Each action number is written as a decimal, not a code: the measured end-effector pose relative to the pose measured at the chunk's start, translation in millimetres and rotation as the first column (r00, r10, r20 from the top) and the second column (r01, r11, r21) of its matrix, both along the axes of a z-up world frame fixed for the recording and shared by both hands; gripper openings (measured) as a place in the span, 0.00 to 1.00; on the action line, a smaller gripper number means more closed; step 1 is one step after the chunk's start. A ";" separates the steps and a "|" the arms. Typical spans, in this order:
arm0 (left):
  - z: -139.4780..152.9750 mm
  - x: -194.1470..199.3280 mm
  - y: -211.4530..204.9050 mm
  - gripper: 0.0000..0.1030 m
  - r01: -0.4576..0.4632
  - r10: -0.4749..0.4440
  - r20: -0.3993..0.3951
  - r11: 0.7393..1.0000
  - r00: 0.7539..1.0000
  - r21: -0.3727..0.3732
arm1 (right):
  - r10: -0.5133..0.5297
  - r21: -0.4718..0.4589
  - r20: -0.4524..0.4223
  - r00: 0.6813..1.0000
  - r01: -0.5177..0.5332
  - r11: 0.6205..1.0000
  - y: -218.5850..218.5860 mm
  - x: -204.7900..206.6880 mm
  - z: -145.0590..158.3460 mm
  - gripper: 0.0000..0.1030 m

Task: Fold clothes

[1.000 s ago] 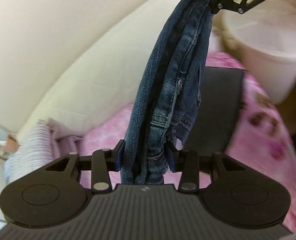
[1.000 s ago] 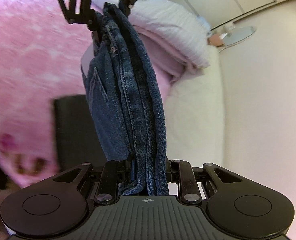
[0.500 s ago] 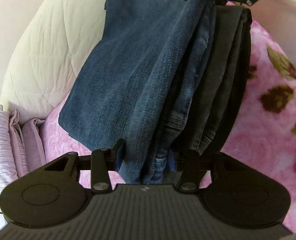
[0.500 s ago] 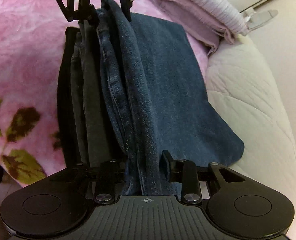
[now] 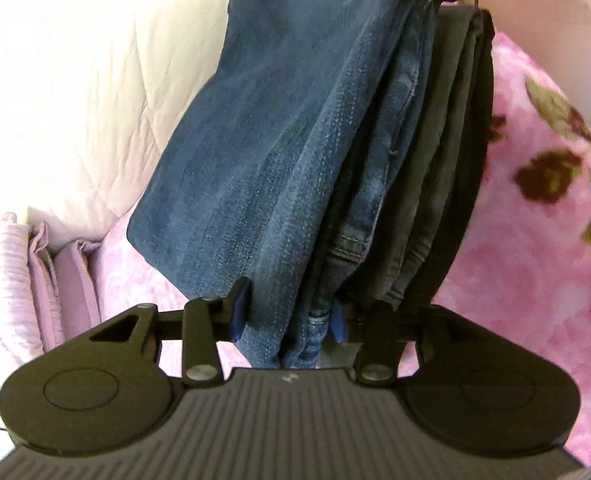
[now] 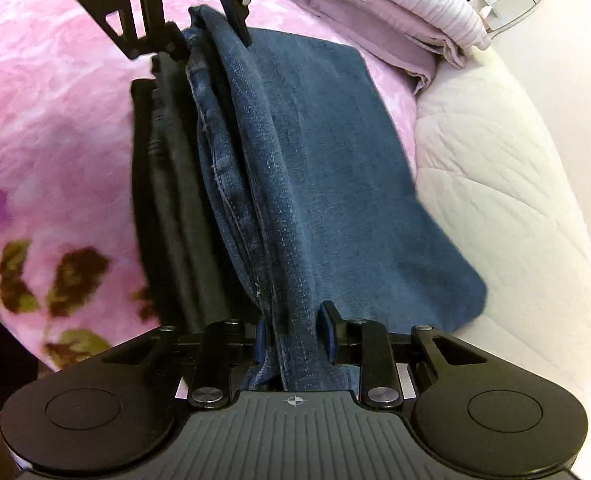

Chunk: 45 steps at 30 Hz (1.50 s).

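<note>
We were in a home bedroom: a pink floral blanket [image 5: 543, 208] covered the bed, a cream quilted bedspread [image 6: 495, 184] lay on its right, and folded lilac bedding [image 6: 395, 4] was stacked at the far end.

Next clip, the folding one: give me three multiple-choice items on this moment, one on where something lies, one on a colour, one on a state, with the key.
1. Where does the dark grey folded garment lie?
A. On the pink blanket, beside the blue jeans
B. On the white quilt
C. On the lilac bedding

2. What colour is the garment between the grippers?
A. Red
B. Blue
C. White

3. How is the jeans' free half?
A. Hanging in the air
B. Rolled into a ball
C. Spread flat on the bed

Key: A, the pink blanket shows along its far edge; B, the blue jeans are denim blue; C, the denim lies flat while the left gripper and right gripper clamp the folded edge.
</note>
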<state>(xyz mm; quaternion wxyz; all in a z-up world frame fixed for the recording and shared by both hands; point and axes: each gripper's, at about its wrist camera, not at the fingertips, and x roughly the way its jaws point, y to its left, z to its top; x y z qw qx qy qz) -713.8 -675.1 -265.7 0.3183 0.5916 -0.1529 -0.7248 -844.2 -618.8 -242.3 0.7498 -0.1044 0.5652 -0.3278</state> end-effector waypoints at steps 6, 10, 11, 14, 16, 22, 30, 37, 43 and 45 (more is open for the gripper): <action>-3.9 -1.1 8.1 0.34 0.034 -0.033 0.023 0.999 0.999 -0.031 | 0.031 -0.013 -0.031 0.999 -0.032 0.999 5.1 1.0 -20.6 0.27; -9.1 -4.3 17.3 0.35 0.039 -0.036 0.048 0.998 0.998 -0.057 | 0.062 -0.035 -0.068 0.996 -0.064 0.997 10.6 2.9 -32.0 0.33; -7.4 -4.2 18.0 0.35 0.040 -0.037 0.052 0.998 0.998 -0.058 | 0.065 -0.041 -0.083 0.994 -0.069 0.997 11.8 4.6 -33.5 0.34; 5.3 1.4 19.9 0.41 0.024 -0.023 0.045 0.999 0.999 -0.033 | 0.044 -0.019 -0.082 0.996 -0.046 0.999 13.3 4.4 -26.5 0.35; 16.7 11.6 21.4 0.42 0.000 0.000 0.038 1.000 0.999 -0.003 | 0.027 0.008 -0.063 0.998 -0.026 1.000 14.3 -0.6 -16.6 0.37; 62.8 42.9 17.9 0.40 -0.205 0.209 -0.057 0.976 0.976 0.072 | -0.038 0.061 0.015 0.999 0.037 0.997 15.9 -21.4 20.2 0.38; 97.4 36.7 -24.4 0.39 -0.319 0.344 -0.255 0.938 0.904 0.138 | -0.234 0.172 0.133 0.963 0.210 0.962 -24.9 -32.0 53.3 0.39; 61.5 18.8 -51.2 0.39 -0.261 0.307 -0.233 0.942 0.923 0.210 | -0.434 0.258 0.251 0.865 0.373 0.891 -42.5 -44.4 93.4 0.39; 36.2 13.0 -54.9 0.32 -0.257 0.302 -0.169 0.936 0.938 0.241 | -0.499 0.252 0.313 0.808 0.436 0.864 -84.6 -69.8 93.6 0.38; 40.3 9.4 -58.3 0.33 -0.274 0.315 -0.155 0.931 0.936 0.241 | -0.518 0.255 0.340 0.785 0.453 0.854 -116.6 -75.1 83.0 0.38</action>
